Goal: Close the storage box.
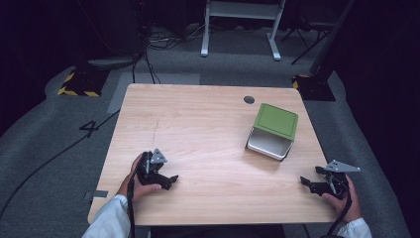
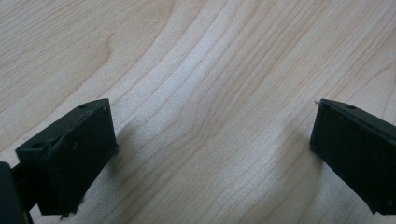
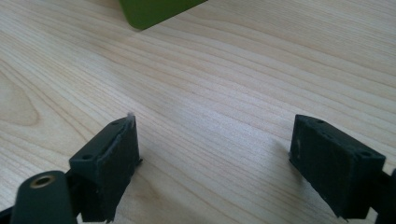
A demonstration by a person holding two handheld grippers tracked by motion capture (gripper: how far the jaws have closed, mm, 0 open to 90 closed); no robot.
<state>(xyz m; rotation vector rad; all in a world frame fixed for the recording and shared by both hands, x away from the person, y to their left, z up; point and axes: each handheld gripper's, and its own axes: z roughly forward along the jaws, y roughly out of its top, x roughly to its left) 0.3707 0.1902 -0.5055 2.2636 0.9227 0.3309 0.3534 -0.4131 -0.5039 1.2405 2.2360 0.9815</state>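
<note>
Resting low on the wooden table (image 1: pixel 198 129), both grippers are waiting near the person's edge, and the green and white box (image 1: pixel 273 131) is the landmark for everything here. The box is lying tipped on its side, so its flat green bottom is facing up and its white open mouth is pointing toward the person. The right gripper (image 1: pixel 317 184) is sitting near the box, on the person's side of it and a little to the right, while the left gripper (image 1: pixel 166 179) is sitting well apart from the box, far off to its left. Both grippers are spreading their jaws wide with nothing between them, maybe so they are ready to take hold of the box. In the right gripper view, a smooth green corner of the box (image 3: pixel 156 11) is peeking in at the top, so that gripper is pointing toward it. The jaws are looking black, blocky and a bit scuffed. The table is looking pale and smooth, with wavy grain lines. A small dark round hole (image 1: pixel 249 99) is sitting just behind the box.
</note>
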